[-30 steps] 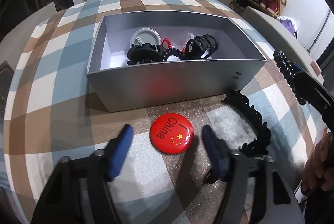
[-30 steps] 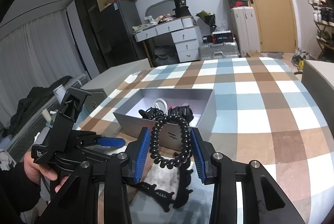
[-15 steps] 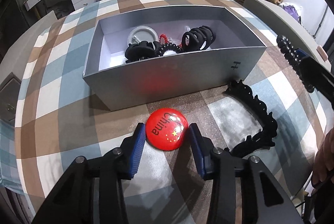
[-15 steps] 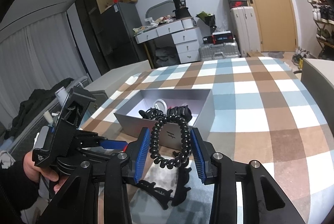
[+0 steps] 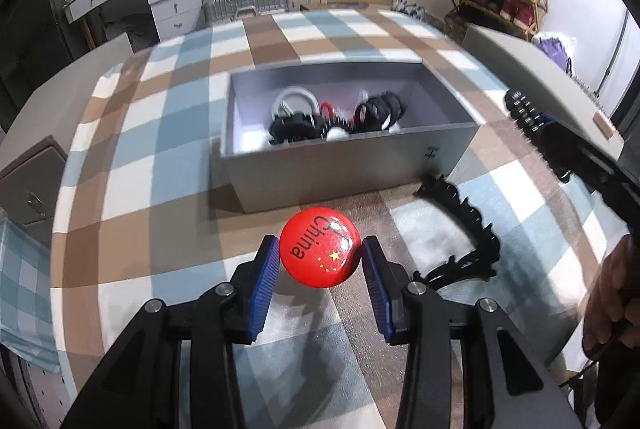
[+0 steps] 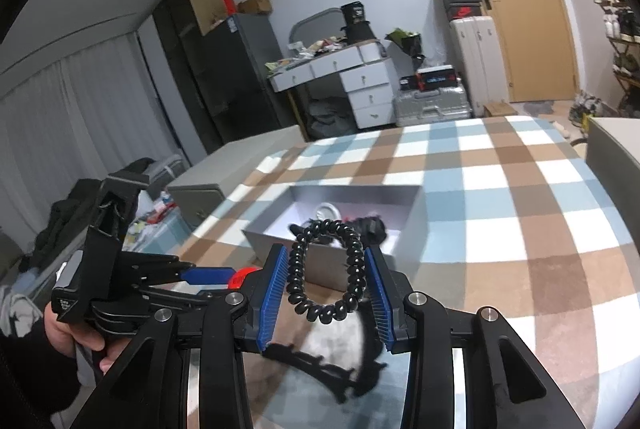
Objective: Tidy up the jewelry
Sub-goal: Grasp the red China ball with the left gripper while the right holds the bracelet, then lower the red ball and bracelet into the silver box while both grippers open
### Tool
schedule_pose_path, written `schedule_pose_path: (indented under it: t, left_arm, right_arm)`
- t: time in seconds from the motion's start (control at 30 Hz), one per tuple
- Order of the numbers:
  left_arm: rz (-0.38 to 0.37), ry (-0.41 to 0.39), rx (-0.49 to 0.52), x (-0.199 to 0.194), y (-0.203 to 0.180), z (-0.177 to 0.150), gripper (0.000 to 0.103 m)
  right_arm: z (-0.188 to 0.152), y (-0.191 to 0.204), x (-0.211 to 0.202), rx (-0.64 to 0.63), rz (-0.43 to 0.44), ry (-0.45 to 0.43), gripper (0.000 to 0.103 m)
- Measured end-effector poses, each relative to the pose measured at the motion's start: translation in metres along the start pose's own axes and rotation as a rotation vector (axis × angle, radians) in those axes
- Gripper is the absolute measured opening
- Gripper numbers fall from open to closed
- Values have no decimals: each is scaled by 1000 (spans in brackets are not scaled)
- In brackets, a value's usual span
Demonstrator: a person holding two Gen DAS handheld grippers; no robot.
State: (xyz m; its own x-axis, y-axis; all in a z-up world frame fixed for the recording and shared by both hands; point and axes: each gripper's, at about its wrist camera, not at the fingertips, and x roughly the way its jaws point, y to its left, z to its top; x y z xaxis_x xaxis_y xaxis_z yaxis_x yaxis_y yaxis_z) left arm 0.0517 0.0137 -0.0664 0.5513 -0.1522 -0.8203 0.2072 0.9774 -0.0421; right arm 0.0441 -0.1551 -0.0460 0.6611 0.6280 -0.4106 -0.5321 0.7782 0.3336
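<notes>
Left fingers [image 5: 269, 271] clamp the red badge [image 5: 319, 252]; right fingers [image 6: 276, 289] pinch the coil bracelet [image 6: 327, 269].

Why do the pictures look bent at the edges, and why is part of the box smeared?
Left wrist view: the fisheye lens bows the checked tablecloth and darkens the corners; the grey box and its contents are motion-blurred, while the red badge, gripped between the blue fingers, stays sharp with a small glare spot. Right wrist view: the same curving; the coiled hair tie is crisp, the black headband below is blurred.
</notes>
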Motion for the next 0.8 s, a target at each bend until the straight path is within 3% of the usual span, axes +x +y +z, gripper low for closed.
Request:
schedule_pose_path:
  t: [0.43, 0.8]
  left_arm:
    - [-28, -148, -14, -22, 14, 40, 36]
    - [-92, -128, -39, 14, 24, 71, 36]
  right_arm:
    - [34, 2, 35, -1, 60, 23, 40]
    - [50, -2, 86, -39, 68, 113, 40]
